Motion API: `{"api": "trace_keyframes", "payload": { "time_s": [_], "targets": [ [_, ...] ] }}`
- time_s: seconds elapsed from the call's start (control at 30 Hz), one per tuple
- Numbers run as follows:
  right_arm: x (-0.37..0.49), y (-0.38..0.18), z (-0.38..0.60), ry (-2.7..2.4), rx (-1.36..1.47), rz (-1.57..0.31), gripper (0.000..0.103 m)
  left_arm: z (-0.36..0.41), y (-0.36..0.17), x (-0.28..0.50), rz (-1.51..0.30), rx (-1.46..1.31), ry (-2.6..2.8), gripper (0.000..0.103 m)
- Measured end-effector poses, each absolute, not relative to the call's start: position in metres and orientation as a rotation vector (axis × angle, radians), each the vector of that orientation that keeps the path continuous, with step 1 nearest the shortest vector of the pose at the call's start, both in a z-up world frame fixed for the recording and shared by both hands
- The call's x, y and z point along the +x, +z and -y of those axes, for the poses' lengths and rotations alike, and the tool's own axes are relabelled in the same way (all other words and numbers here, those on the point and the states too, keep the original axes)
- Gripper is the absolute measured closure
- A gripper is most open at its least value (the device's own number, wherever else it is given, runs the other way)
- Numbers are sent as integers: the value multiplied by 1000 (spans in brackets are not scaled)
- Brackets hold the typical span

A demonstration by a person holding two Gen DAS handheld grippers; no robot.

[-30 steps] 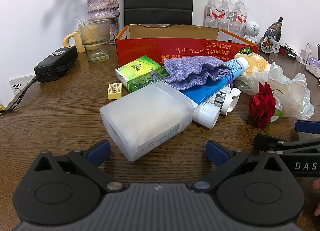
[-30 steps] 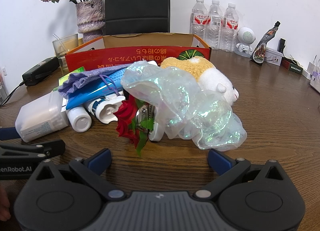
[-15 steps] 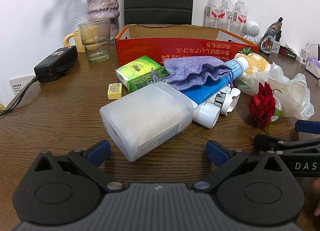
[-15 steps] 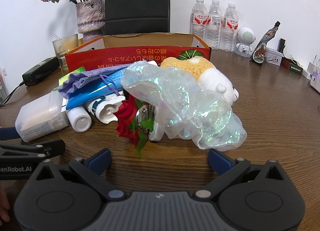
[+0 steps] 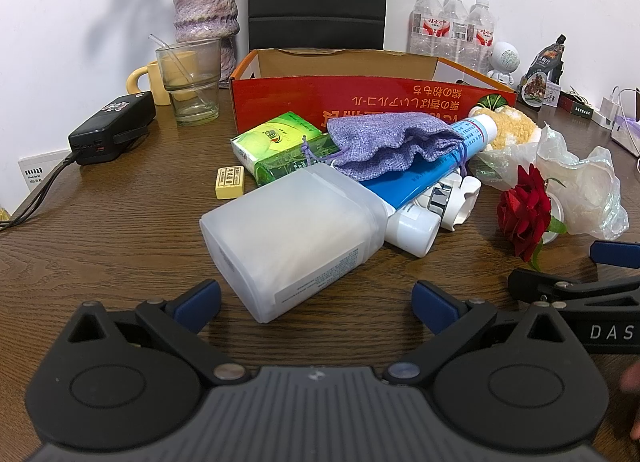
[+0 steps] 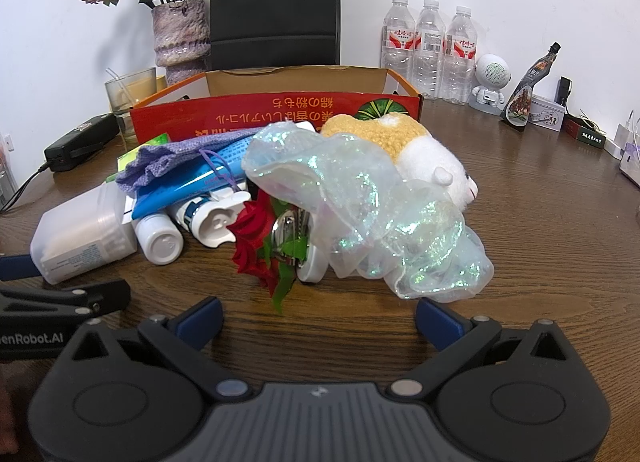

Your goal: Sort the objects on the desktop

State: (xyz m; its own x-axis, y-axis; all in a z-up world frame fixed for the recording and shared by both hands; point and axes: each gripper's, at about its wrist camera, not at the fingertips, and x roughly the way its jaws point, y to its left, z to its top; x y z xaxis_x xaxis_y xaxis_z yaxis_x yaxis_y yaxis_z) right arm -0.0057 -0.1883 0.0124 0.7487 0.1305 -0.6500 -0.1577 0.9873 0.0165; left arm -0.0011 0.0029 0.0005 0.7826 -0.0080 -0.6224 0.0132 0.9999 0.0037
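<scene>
A pile of objects lies on the wooden table before a red cardboard box [image 5: 360, 102] [image 6: 276, 110]. A frosted plastic container [image 5: 292, 238] [image 6: 80, 234] lies just ahead of my open, empty left gripper [image 5: 316, 298]. Behind it are a purple cloth pouch [image 5: 388, 142], a blue tube [image 5: 424, 170], a white bottle [image 5: 412, 226], a green packet [image 5: 276, 142] and a small yellow block [image 5: 230, 181]. My right gripper [image 6: 318, 316] is open and empty, just short of a red rose [image 6: 252, 238], an iridescent gauze bag [image 6: 360, 206] and a plush toy [image 6: 424, 150].
At the back left stand a glass [image 5: 190, 80], a yellow mug [image 5: 148, 80], a vase [image 5: 206, 10] and a black power bank [image 5: 112, 126] with a cable. Three water bottles [image 6: 428, 46], a small white robot figure [image 6: 490, 82] and small boxes stand at the back right.
</scene>
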Motion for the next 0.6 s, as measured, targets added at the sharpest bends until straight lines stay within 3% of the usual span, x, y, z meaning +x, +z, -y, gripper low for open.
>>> {"api": "trace_keyframes", "payload": {
  "time_s": [0.3, 0.5, 0.6],
  "targets": [
    [-7, 13, 189, 179, -46, -706, 0, -25, 17, -17, -498, 132, -147, 0],
    [-8, 16, 197, 157, -50, -725, 2, -40, 18, 8, -501, 220, -310, 0],
    [-16, 22, 205, 162, -65, -708, 6, -40, 19, 0, -473, 199, -341, 19]
  ]
}}
